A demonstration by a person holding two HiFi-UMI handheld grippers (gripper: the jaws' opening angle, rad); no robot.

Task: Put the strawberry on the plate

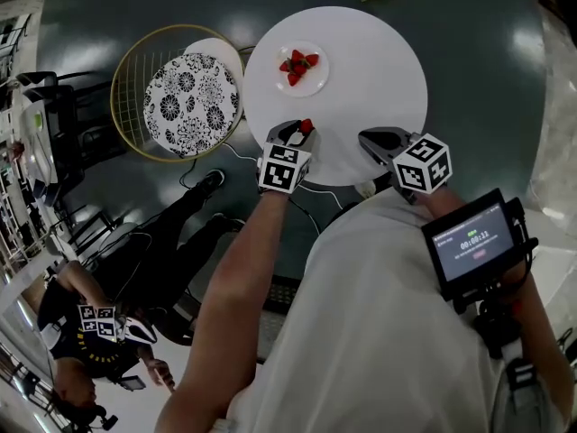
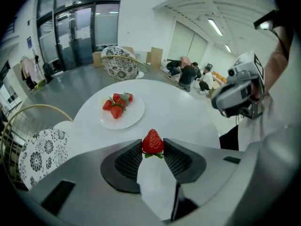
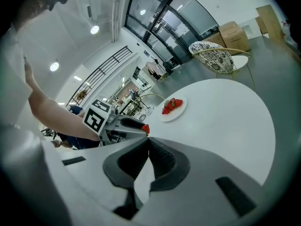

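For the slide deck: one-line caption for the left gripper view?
Left gripper shut on a strawberry, facing a plate of more strawberries on the round white table.

Office-type lobby: glass doors [image 2: 80,32] far ahead of the left tool [image 2: 153,146], polished grey floor [image 2: 70,84], ceiling strip lights [image 2: 215,27], cardboard boxes [image 2: 156,55] beyond the round white bench [image 2: 188,112].
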